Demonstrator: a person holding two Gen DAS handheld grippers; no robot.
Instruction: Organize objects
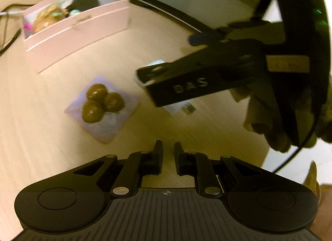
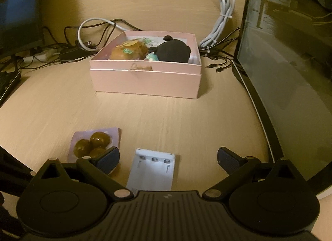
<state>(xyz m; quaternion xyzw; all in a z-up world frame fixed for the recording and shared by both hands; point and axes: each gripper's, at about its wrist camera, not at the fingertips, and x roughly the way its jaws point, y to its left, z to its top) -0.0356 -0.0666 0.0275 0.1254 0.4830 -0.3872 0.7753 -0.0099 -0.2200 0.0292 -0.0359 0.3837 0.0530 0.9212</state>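
A pink box (image 2: 145, 80) stands on the wooden desk and holds a wrapped bun (image 2: 128, 51), a black pouch (image 2: 173, 52) and small items; it also shows in the left wrist view (image 1: 76, 31). A pale purple packet with three brown balls (image 1: 101, 104) lies on the desk, also in the right wrist view (image 2: 93, 143). A white battery charger (image 2: 152, 170) lies between the fingers of my open right gripper (image 2: 168, 160), just above the desk. My left gripper (image 1: 168, 156) is nearly shut and empty, above the desk near the packet. The right gripper's body (image 1: 197, 81) hides most of the charger in the left view.
A computer case (image 2: 290, 71) stands at the right. Cables (image 2: 220, 29) and a power strip lie behind the box. A dark monitor (image 2: 18, 13) is at the far left. The desk edge curves round at the right.
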